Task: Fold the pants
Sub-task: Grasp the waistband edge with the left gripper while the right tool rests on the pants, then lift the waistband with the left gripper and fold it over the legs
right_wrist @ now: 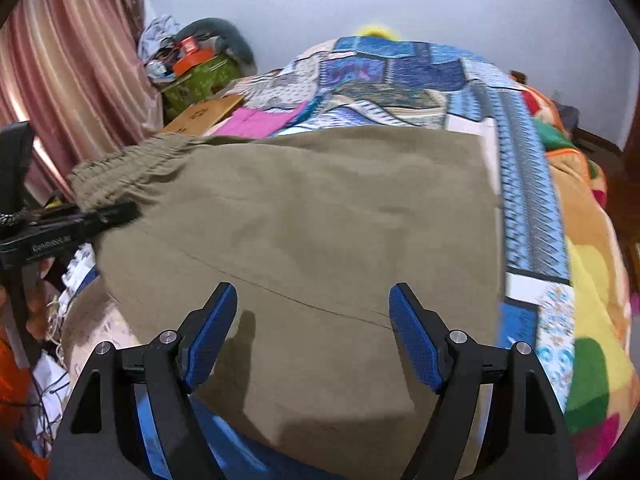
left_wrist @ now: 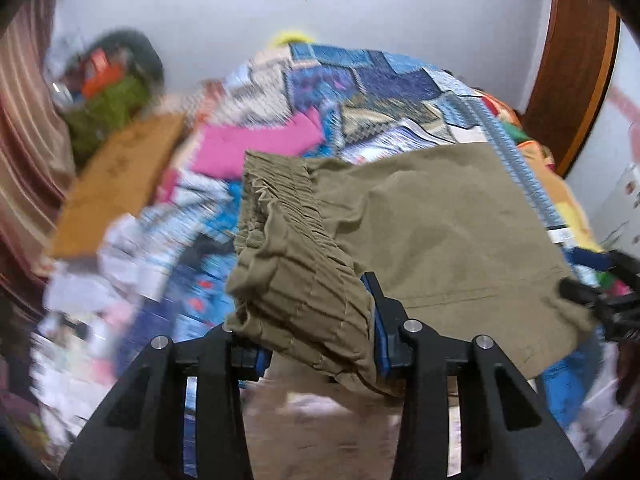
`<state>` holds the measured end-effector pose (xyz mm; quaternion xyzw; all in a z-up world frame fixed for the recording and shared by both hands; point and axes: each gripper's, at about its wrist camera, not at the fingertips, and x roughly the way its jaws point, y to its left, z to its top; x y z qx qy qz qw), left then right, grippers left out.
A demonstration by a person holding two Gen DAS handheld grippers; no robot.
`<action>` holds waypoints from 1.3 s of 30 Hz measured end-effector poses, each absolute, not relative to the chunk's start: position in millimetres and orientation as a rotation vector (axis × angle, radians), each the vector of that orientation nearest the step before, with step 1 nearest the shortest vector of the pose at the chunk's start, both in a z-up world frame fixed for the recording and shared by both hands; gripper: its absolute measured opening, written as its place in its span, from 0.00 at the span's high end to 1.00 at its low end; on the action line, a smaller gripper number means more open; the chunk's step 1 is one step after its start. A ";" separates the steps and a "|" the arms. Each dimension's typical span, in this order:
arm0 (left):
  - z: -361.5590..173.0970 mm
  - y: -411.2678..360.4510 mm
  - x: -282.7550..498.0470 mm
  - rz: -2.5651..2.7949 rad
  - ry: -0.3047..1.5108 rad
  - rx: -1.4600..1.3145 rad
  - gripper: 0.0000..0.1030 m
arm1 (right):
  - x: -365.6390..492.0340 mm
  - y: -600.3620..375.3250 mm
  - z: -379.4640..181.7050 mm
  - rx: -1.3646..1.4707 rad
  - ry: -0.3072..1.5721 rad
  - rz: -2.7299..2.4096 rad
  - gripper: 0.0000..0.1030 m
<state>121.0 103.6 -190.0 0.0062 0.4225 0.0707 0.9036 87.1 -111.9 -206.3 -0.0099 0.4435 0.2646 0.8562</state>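
Olive-khaki pants (right_wrist: pixel 320 220) lie folded on a patchwork bedspread (right_wrist: pixel 400 72); they also show in the left wrist view (left_wrist: pixel 440 232). My left gripper (left_wrist: pixel 316 344) has its jaws wide apart, with the gathered elastic waistband (left_wrist: pixel 288 256) draped between the blue pads; the left pad is hidden under cloth. It also shows at the left edge of the right wrist view (right_wrist: pixel 116 212), at the waistband. My right gripper (right_wrist: pixel 314 332) is open and empty over the near part of the pants. It shows at the right edge of the left wrist view (left_wrist: pixel 580 292), at the pants' hem.
A pink cloth (left_wrist: pixel 256 144) lies beyond the pants. A cardboard box (left_wrist: pixel 120 184) and a green box (right_wrist: pixel 200 80) with clutter stand at the left by a pink curtain (right_wrist: pixel 72 64). A colourful blanket (right_wrist: pixel 592 280) lies at the right. A wooden door (left_wrist: pixel 572 72) stands at the far right.
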 end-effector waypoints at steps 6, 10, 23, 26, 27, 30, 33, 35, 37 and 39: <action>-166.6 103.5 112.6 0.244 0.802 0.153 0.61 | 75.6 -144.5 -211.3 -0.015 0.953 0.472 0.27; -147.9 93.1 115.8 0.224 0.767 0.163 0.63 | 68.9 -155.3 -221.8 -0.012 0.983 0.443 0.27; -99.8 -19.5 134.8 -0.032 0.626 0.273 0.71 | 65.7 -165.6 -233.7 0.104 0.990 0.461 0.27; -100.1 -41.0 143.4 -0.114 0.643 0.245 0.71 | 64.9 -166.6 -233.8 0.112 0.986 0.457 0.27; -101.1 -47.4 147.3 -0.144 0.655 0.229 0.71 | 64.6 -166.8 -233.7 0.114 0.984 0.457 0.27; -108.3 -64.1 160.4 -0.220 0.699 0.184 0.71 | 64.9 -168.6 -234.4 0.118 0.983 0.458 0.27; -122.9 -73.9 173.7 -0.288 0.776 0.129 0.72 | 64.7 -169.1 -234.6 0.121 0.981 0.450 0.27; -135.3 -79.1 181.3 -0.338 0.840 0.075 0.72 | 64.0 -169.7 -234.8 0.129 0.981 0.450 0.27; -147.8 -84.6 185.5 -0.373 0.891 0.037 0.72 | 63.6 -170.6 -235.2 0.137 0.981 0.451 0.27; -157.1 -87.9 187.0 -0.395 0.928 0.021 0.72 | 63.1 -171.1 -235.5 0.144 0.980 0.452 0.27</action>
